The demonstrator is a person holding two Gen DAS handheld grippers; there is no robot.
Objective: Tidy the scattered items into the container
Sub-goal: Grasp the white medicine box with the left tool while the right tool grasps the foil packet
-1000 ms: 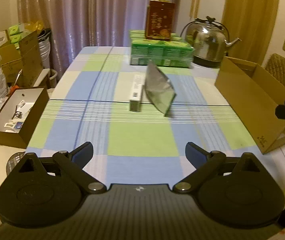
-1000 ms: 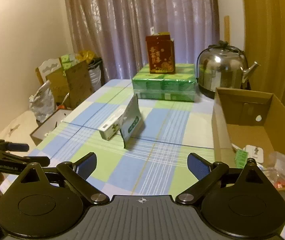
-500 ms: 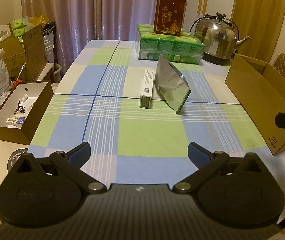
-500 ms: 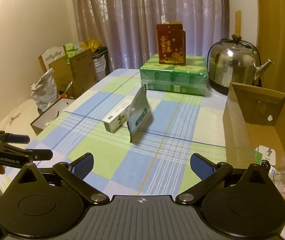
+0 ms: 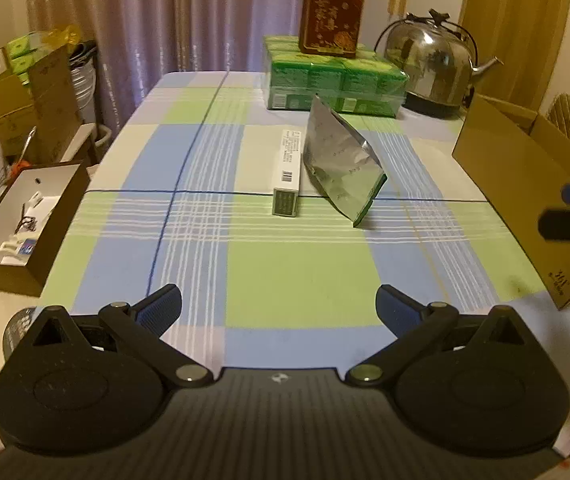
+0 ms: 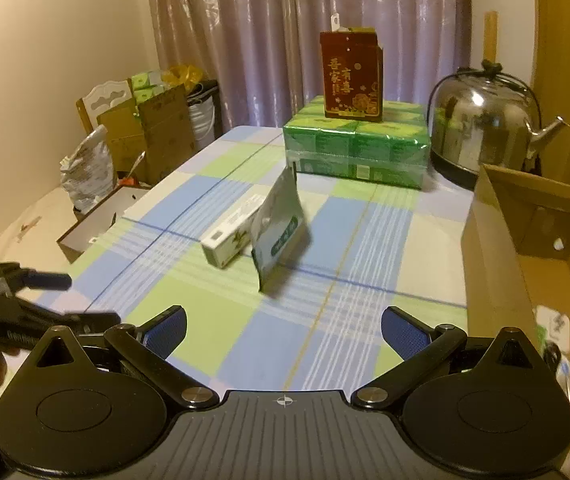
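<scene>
A silver foil pouch (image 5: 339, 166) (image 6: 279, 232) stands tilted in the middle of the checked tablecloth. Beside it on its left lies a long white and green carton (image 5: 288, 172) (image 6: 231, 236). An open cardboard box (image 5: 525, 192) (image 6: 525, 240) sits at the table's right edge, with several small items inside. My left gripper (image 5: 279, 310) hovers over the near table edge, open and empty, well short of the pouch. My right gripper (image 6: 283, 330) is likewise open and empty, close beside the box. The other tool (image 6: 17, 304) shows at the right wrist view's left edge.
At the table's far end a red gift box (image 5: 333, 14) stands on a green wrapped pack (image 5: 335, 80), with a steel kettle (image 5: 431, 68) to the right. Left of the table, lower down, sit a brown open box (image 5: 25, 224) and cartons (image 5: 33, 100).
Both grippers have moved forward towards the pouch and carton, which look larger now. The left view has tilted slightly. Jaws stay open; nothing on the table has moved.
</scene>
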